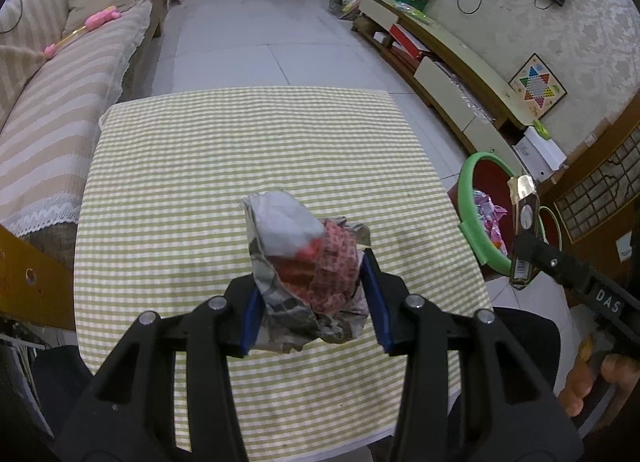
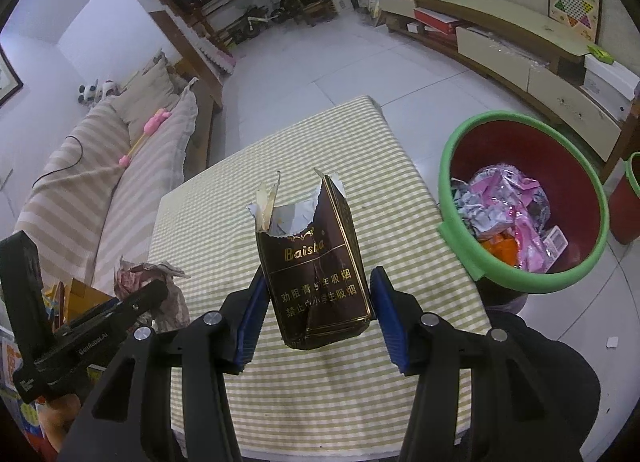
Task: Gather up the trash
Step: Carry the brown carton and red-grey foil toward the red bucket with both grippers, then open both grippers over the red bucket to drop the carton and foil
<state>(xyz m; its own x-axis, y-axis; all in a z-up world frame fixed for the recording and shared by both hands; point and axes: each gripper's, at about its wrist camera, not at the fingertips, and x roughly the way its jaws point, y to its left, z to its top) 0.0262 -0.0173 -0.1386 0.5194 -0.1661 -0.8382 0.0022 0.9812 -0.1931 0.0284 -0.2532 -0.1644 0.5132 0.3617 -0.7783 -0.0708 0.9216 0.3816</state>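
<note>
My left gripper [image 1: 314, 302] is shut on a crumpled paper ball [image 1: 308, 266], grey and red, and holds it above the green-checked table [image 1: 200, 182]. My right gripper [image 2: 318, 314] is shut on a torn brown cigarette pack [image 2: 316, 262] with gold lettering and holds it upright above the table's right side. The pack also shows in the left wrist view [image 1: 524, 222], in front of the bin. The red trash bin with a green rim [image 2: 524, 202] stands on the floor right of the table and holds pink and white wrappers. The paper ball also shows in the right wrist view [image 2: 148, 286].
A striped sofa [image 1: 52, 134] runs along the table's left side. A low TV cabinet [image 2: 520, 46] lines the right wall. A second green-rimmed bin [image 2: 630, 198] stands behind the first. White tiled floor [image 1: 256, 22] lies beyond the table.
</note>
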